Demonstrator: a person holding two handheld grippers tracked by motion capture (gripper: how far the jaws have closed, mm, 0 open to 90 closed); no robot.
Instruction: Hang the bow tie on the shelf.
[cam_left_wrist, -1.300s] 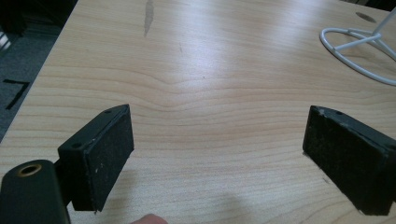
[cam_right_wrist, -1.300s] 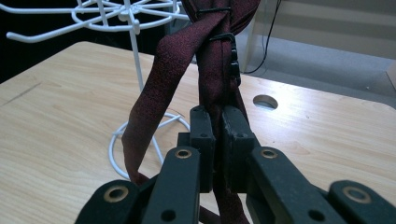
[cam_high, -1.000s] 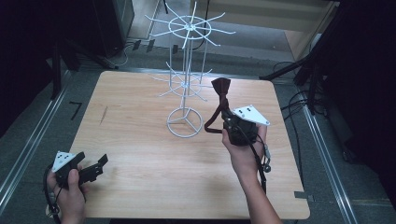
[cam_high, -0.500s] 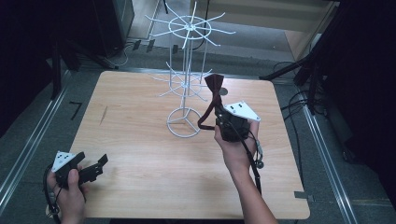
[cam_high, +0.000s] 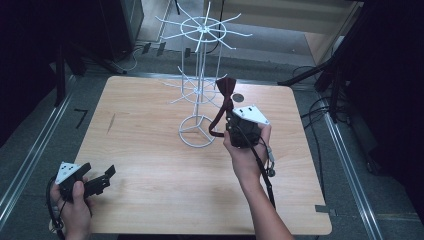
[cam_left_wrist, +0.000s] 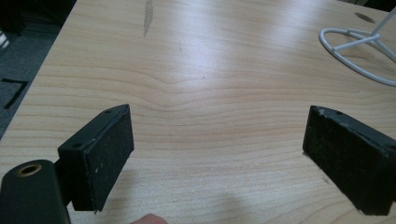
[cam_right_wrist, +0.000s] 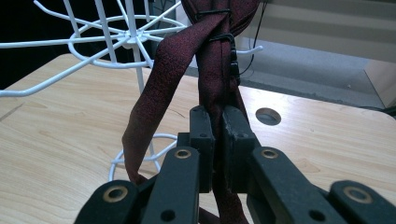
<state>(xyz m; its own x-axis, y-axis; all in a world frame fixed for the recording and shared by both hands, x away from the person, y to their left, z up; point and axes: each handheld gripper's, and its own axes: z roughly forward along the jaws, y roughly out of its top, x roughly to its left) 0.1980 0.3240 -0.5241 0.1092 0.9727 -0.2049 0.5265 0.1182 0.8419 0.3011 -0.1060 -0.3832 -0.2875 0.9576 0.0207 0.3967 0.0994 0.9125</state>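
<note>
The right gripper (cam_high: 231, 116) has its jaws pinched tight on a dark red bow tie (cam_high: 225, 97), which it holds up just beside the lower ring of arms on the white wire rack (cam_high: 200, 75). One strap end droops in a loop toward the rack's round base (cam_high: 197, 131). In the right gripper view the strap runs straight up from between the jaws, with the knot and its small black clasp (cam_right_wrist: 232, 56) above, and a free prong (cam_right_wrist: 247, 48) just behind.

The step in hand looks like hanging the tie on one of those prongs. To do it well, I would keep the grip firm, lift the strap loop clear over the prong's upturned tip, then lower it (the dangling end could snag a neighbouring arm).

The left gripper (cam_high: 97, 182) rests wide open near the wooden table's (cam_high: 150, 165) near-left corner, holding nothing.
</note>
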